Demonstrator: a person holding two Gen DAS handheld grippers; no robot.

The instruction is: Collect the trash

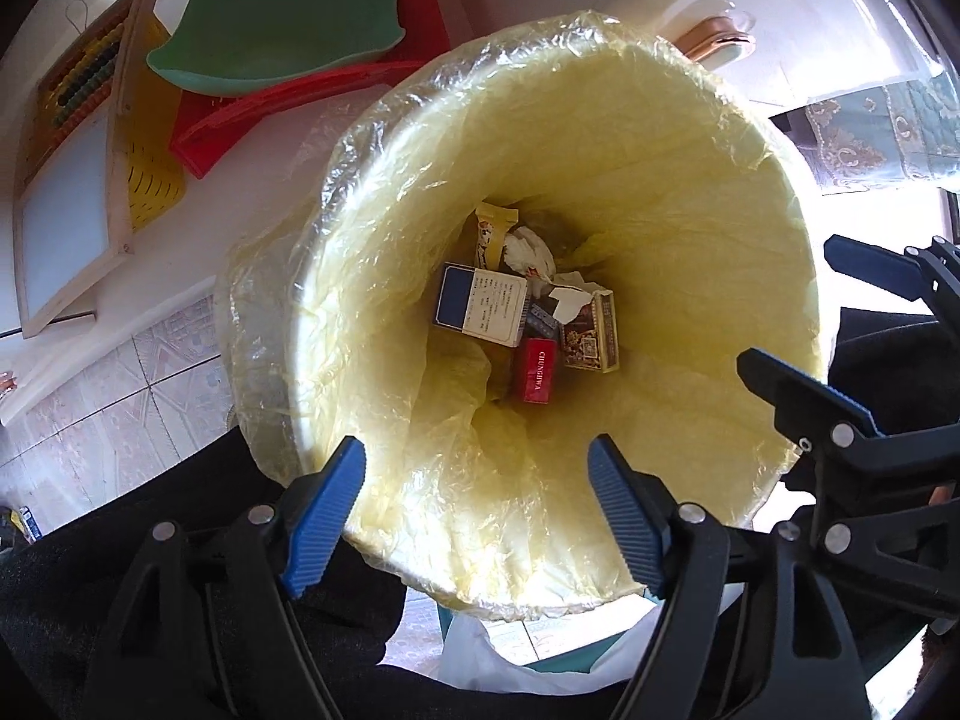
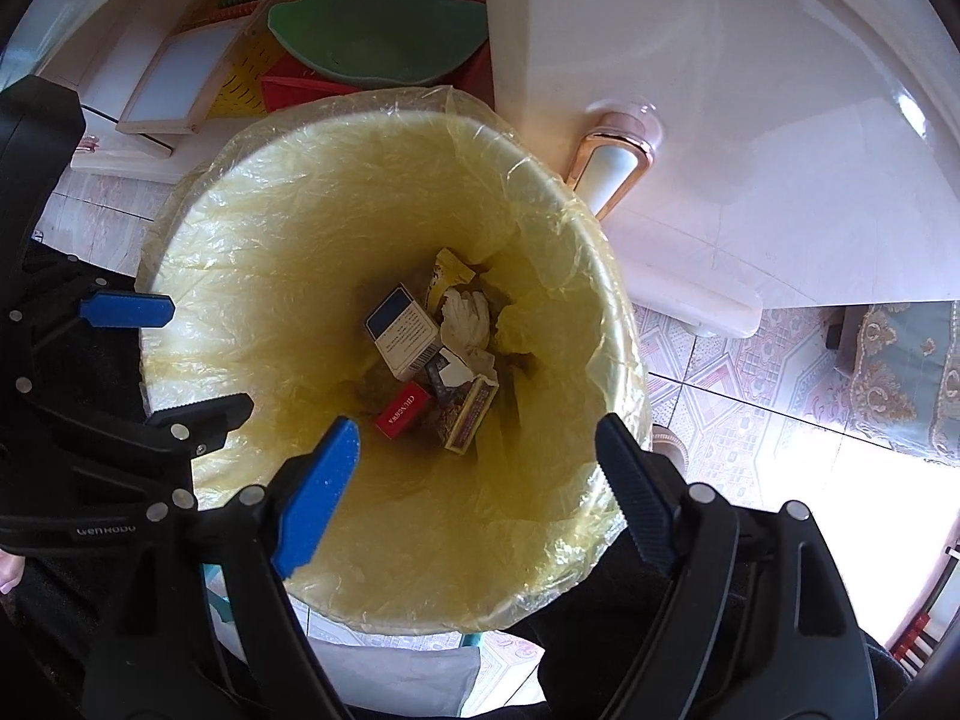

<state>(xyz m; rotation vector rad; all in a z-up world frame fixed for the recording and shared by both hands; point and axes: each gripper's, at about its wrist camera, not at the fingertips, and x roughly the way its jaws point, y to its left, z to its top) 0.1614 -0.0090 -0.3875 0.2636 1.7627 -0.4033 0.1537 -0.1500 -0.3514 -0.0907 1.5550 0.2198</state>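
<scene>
pointing down into the bin (image 1: 690, 180), both tools (image 1: 480, 516) (image 2: 474, 498) spread, empty

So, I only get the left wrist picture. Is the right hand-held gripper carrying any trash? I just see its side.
Observer: No. The right hand-held gripper is open over the bin, with nothing between its fingers.
Operator: And that shiny thing behind the bin?
Observer: A long rose-gold handle on a white cabinet.
Operator: Anything on the far side of the blue and white box?
Observer: Yes, the box has a barcode printed there.
</scene>
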